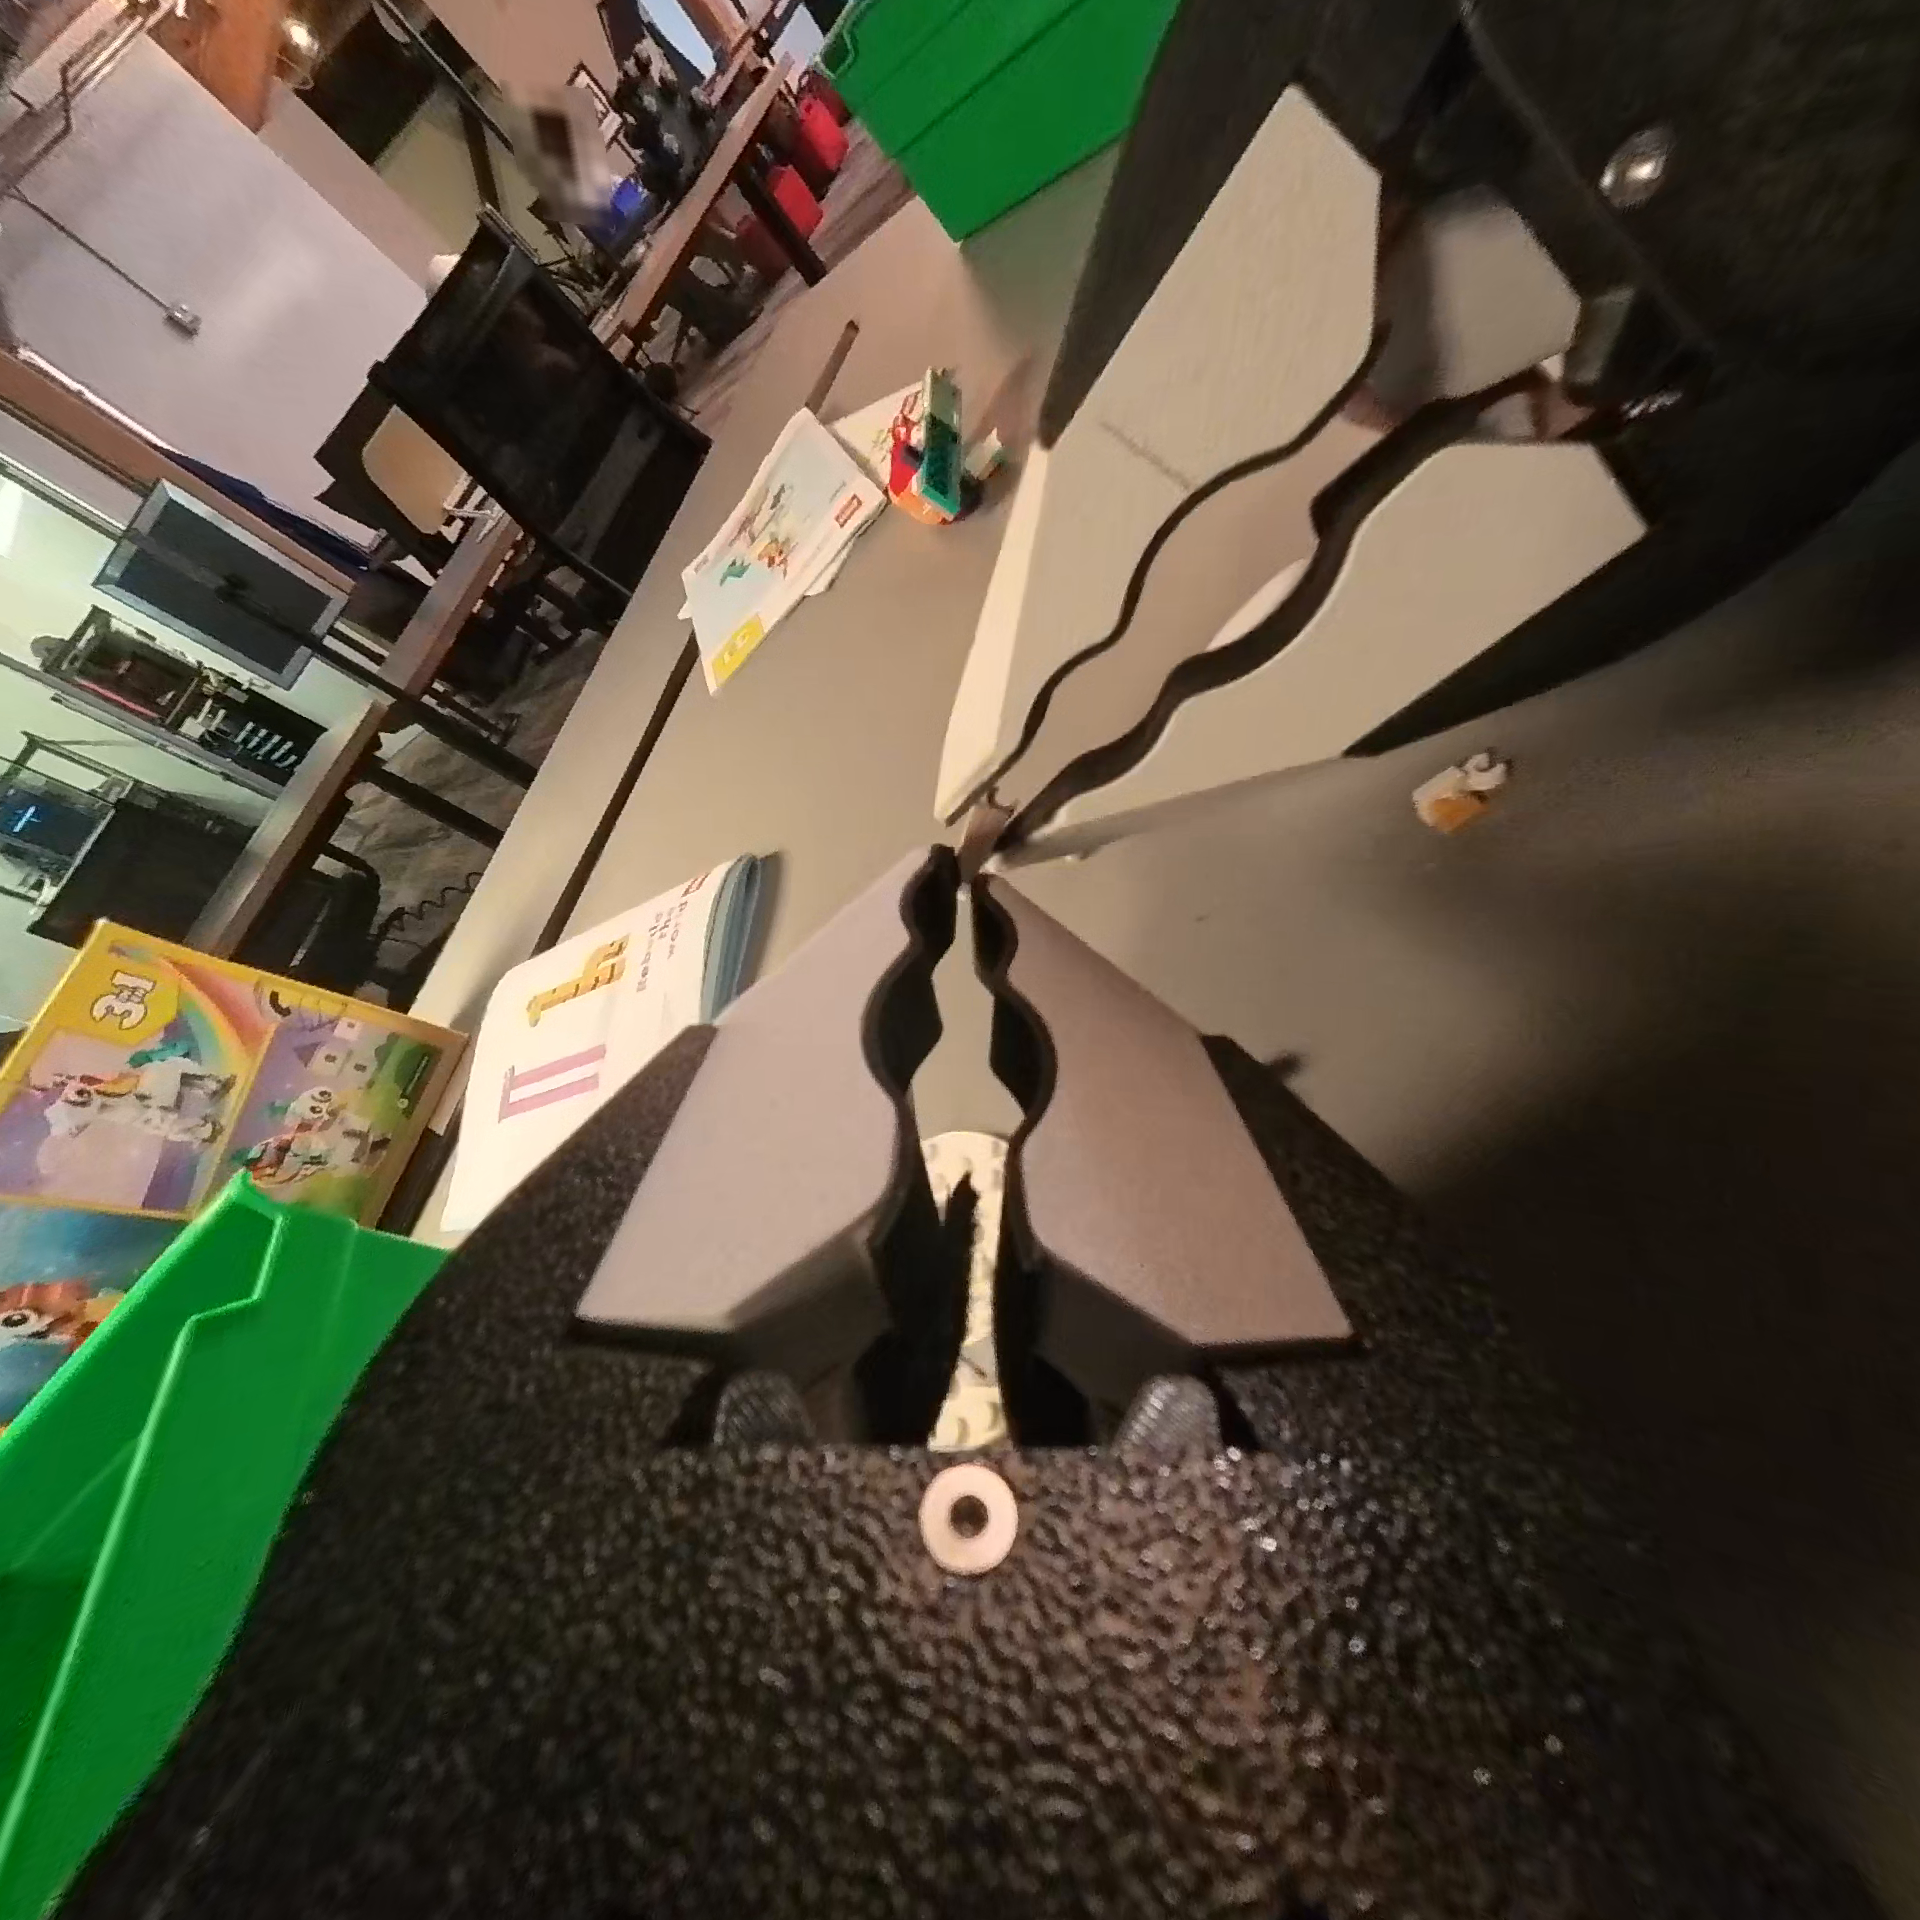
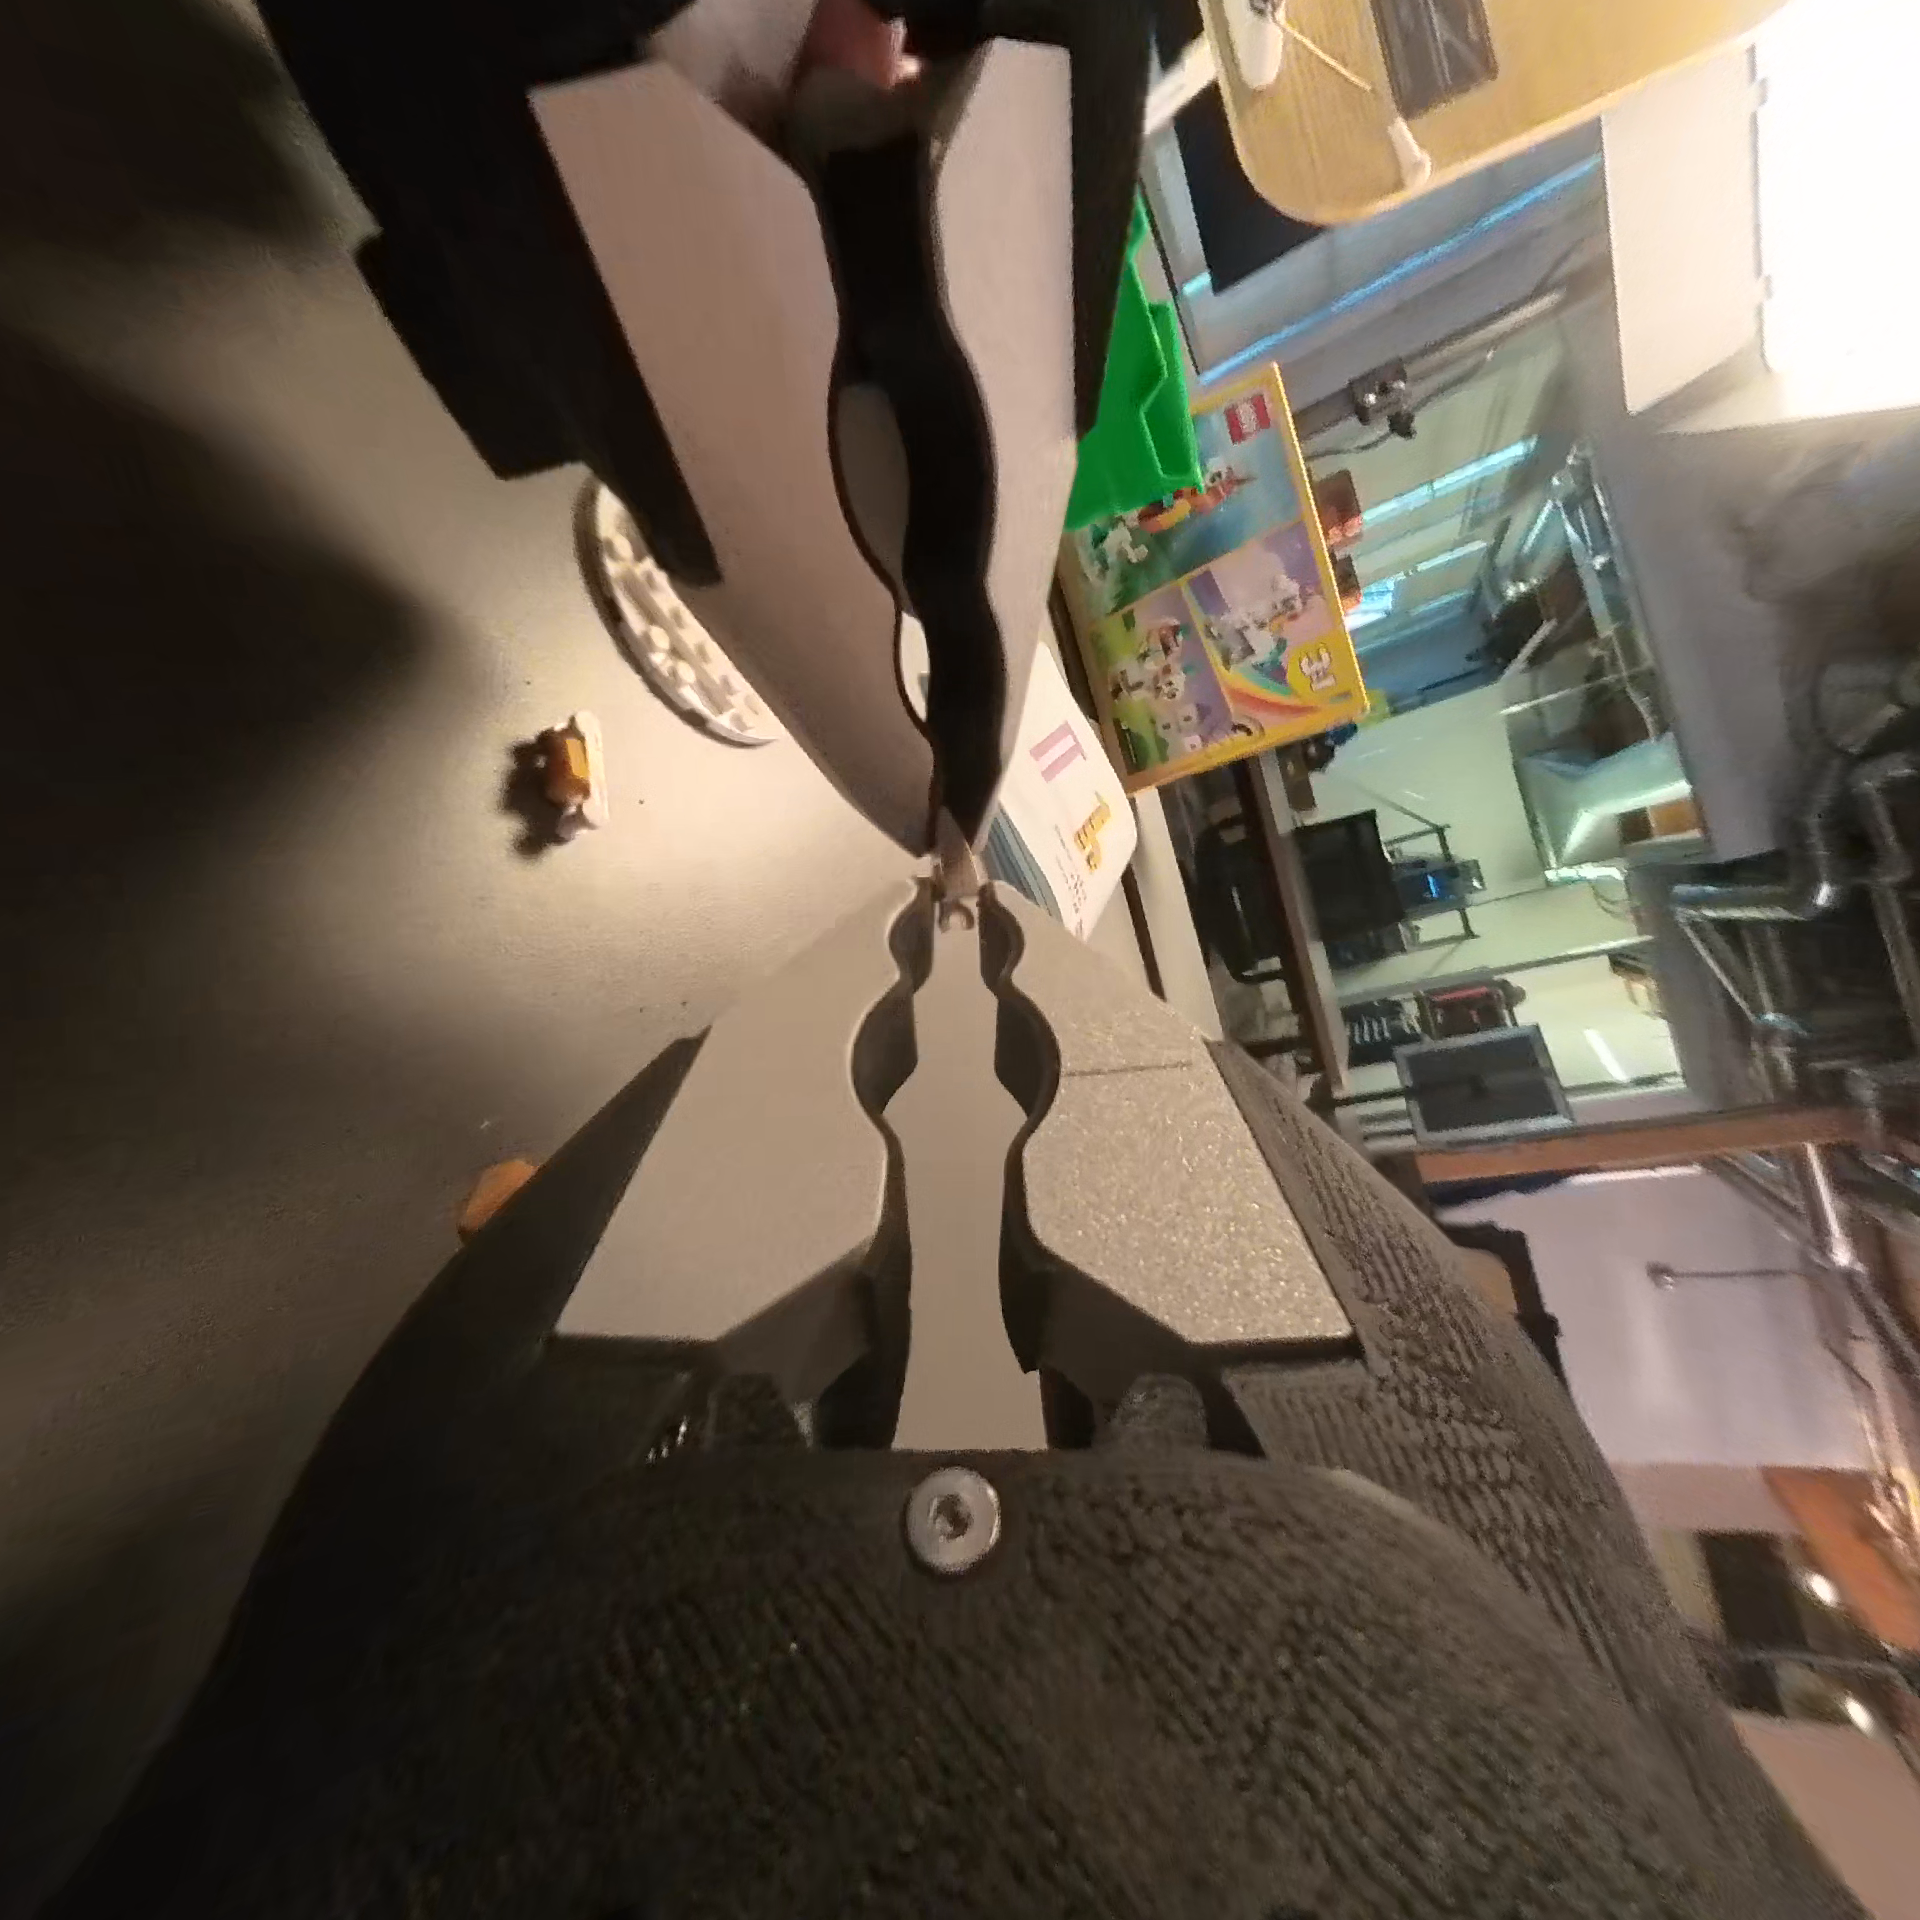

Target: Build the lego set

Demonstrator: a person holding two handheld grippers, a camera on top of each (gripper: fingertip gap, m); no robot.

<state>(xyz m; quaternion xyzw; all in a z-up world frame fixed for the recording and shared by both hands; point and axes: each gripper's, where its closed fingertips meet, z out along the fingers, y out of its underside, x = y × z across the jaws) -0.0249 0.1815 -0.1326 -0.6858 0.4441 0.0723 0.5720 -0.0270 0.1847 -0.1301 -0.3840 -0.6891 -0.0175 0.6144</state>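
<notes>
My two grippers meet tip to tip above the grey table (image 1: 831,748). My left gripper (image 1: 964,876) is shut on a small light grey brick piece (image 1: 984,836). My right gripper (image 2: 951,914) is shut on the other, clip-shaped end of the same piece (image 2: 956,883). In the left wrist view the right gripper (image 1: 1000,821) reaches in from the upper right. In the right wrist view the left gripper (image 2: 948,831) reaches in from above. The piece hangs in the air between both pairs of tips.
A small white-and-orange piece (image 1: 1460,795) (image 2: 566,769) lies on the table. A round white studded plate (image 2: 665,634) lies under the left gripper. Instruction booklets (image 1: 592,1039) (image 1: 779,540), a small brick build (image 1: 935,457), a toy box (image 1: 208,1081) and green bins (image 1: 156,1455) (image 1: 966,114) stand around.
</notes>
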